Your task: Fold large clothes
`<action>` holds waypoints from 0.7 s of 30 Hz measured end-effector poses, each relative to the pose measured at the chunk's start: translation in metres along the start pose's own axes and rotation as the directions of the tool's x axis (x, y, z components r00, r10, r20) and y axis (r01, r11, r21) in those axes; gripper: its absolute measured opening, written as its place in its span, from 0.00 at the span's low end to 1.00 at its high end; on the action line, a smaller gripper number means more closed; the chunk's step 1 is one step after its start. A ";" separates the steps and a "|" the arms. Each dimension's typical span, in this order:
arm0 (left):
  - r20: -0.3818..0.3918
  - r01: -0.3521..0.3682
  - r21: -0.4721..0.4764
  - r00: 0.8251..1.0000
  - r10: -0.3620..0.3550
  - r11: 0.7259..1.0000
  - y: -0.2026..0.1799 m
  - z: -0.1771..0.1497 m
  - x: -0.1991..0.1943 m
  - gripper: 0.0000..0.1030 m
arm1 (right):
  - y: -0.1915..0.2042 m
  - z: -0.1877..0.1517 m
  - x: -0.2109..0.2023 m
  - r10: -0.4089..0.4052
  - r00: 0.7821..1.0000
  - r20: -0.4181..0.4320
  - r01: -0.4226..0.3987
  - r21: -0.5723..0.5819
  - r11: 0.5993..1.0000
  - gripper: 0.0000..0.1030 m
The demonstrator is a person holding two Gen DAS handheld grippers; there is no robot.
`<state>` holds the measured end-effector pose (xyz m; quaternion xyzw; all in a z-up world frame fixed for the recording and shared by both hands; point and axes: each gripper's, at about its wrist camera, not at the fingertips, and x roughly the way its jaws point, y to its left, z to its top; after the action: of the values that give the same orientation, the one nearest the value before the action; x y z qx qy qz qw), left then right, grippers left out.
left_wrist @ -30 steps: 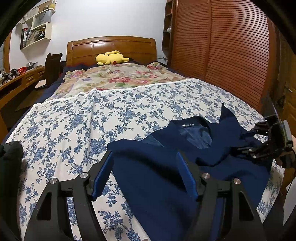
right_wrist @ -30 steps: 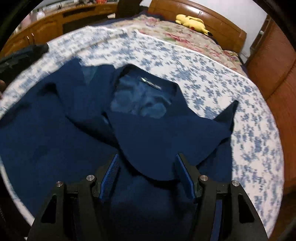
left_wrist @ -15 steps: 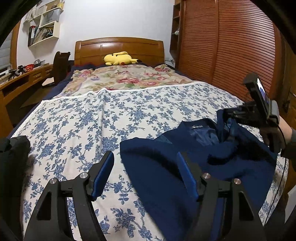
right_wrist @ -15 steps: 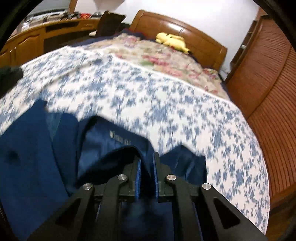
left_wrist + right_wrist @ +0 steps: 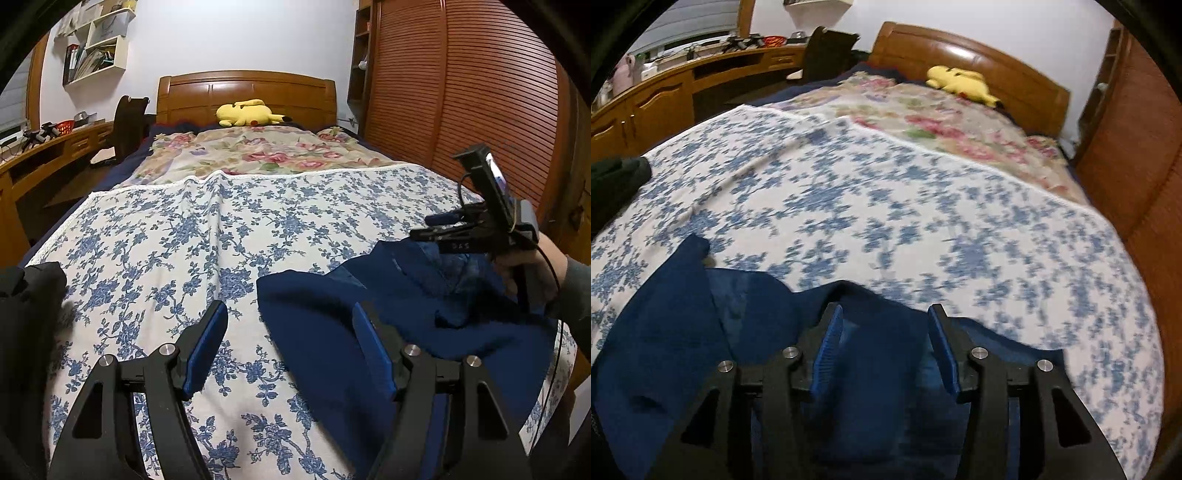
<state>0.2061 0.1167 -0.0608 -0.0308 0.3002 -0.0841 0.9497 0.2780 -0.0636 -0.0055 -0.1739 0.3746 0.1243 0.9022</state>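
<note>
Floral bedspread [image 5: 192,236]; both grippers level, jaws apart, over navy jacket [image 5: 332,332].

Navy blue garment [image 5: 332,332]; white sheet [image 5: 166,251] with blue floral print; pink-rose quilt [image 5: 258,151]; yellow plush toy [image 5: 245,112]; reddish-brown wooden headboard [image 5: 247,90].

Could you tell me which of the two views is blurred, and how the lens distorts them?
Right wrist view: motion blur smears the floral bedsheet; the right claw stays sharp. Left wrist view: crisp throughout. Both: fisheye bending, dark vignetted corners; the wardrobe bows.
</note>
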 end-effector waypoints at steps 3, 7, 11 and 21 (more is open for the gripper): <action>-0.006 -0.004 -0.004 1.000 0.004 1.000 0.003 -0.001 0.002 0.69 | 0.005 0.001 0.018 0.070 0.997 -0.036 -0.070 0.013 0.997 0.48; -0.010 -0.007 -0.007 1.000 0.007 1.000 0.005 -0.001 0.004 0.69 | 0.009 0.001 0.038 0.147 0.987 -0.068 -0.145 0.043 0.989 0.48; -0.012 -0.006 -0.006 1.000 0.006 1.000 0.004 -0.001 0.005 0.69 | 0.014 -0.002 0.044 0.197 0.976 -0.092 -0.195 0.036 0.980 0.48; -0.016 -0.002 0.010 1.000 0.002 1.000 -0.003 -0.001 0.007 0.69 | 0.023 -0.008 0.044 0.211 0.963 -0.169 -0.216 -0.011 0.976 0.10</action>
<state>0.2111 0.1122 -0.0653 -0.0252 0.3075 -0.0850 0.9474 0.2953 -0.0416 -0.0471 -0.1554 0.4634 0.2112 0.8465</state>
